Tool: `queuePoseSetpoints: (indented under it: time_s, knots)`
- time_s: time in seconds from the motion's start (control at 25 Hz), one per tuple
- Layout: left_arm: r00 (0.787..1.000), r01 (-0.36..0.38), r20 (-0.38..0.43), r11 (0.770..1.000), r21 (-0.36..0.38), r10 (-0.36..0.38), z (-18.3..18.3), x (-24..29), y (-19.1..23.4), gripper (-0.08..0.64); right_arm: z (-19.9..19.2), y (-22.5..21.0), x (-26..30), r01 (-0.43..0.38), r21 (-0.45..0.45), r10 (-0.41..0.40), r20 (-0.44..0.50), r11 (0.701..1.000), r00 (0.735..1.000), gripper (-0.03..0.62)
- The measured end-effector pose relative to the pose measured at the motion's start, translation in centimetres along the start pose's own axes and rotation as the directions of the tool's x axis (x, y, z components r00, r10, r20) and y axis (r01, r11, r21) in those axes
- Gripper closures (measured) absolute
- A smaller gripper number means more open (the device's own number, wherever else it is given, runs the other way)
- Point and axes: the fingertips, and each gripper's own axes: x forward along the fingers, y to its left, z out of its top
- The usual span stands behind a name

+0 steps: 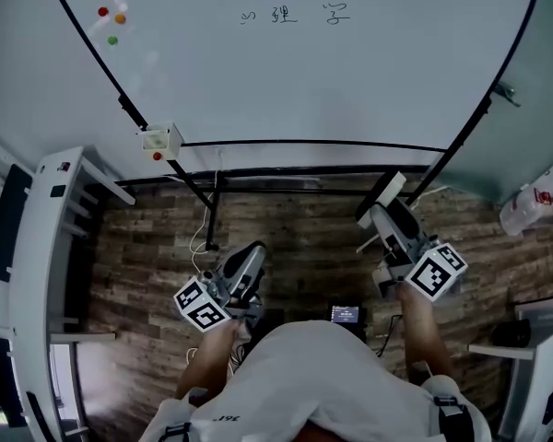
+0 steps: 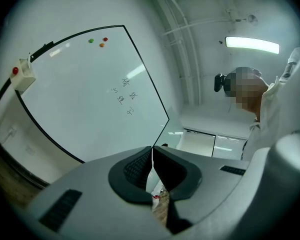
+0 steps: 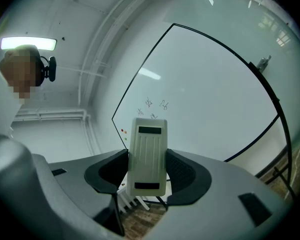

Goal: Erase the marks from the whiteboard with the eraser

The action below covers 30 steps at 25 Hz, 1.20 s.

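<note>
Eraser (image 3: 148, 156) sits pinched upright in my right fingers (image 3: 186, 170), held low and well apart from the whiteboard (image 1: 350, 90). My left fingers (image 2: 132, 170) are pressed together, empty. The marks (image 1: 281, 14) look untouched, so I judge all the erasing is left.

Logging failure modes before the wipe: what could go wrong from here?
1. The eraser stands tall between the right tongs, gripped by its lower half; pressure on the whiteboard may tilt or slip it.
2. The marks sit high on the whiteboard, well above the eraser; a short reach could leave some.
3. A wide stroke left might knock the magnets.
</note>
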Motion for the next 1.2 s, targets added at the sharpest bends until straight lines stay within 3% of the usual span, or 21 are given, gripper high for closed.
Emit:
queuePoseSetpoints:
  time_s: [0.32,0.56,0.88,1.2]
  knots:
    - [0.999,-0.046,-0.014,0.999,0.019,0.047,0.7,-0.4,1.9,0.552,-0.5,-1.3,2.4,0.012,-0.012,-0.012,-0.023,1.0,1.0,0.337]
    - [0.999,-0.044,-0.026,0.998,0.049,0.046,3.4,0.1,5.7,0.552,-0.4,-2.1,6.6,0.079,-0.087,-0.081,-0.02,0.993,0.997,0.339]
    - [0.997,0.007,-0.079,0.991,0.132,0.004,10.3,1.8,12.2,0.552,1.7,-3.0,14.4,0.212,-0.211,-0.211,0.026,0.954,0.977,0.339]
    - [0.991,0.075,-0.125,0.985,0.155,-0.056,16.3,3.4,18.1,0.552,4.6,-2.3,20.3,0.32,-0.278,-0.303,0.103,0.906,0.948,0.339]
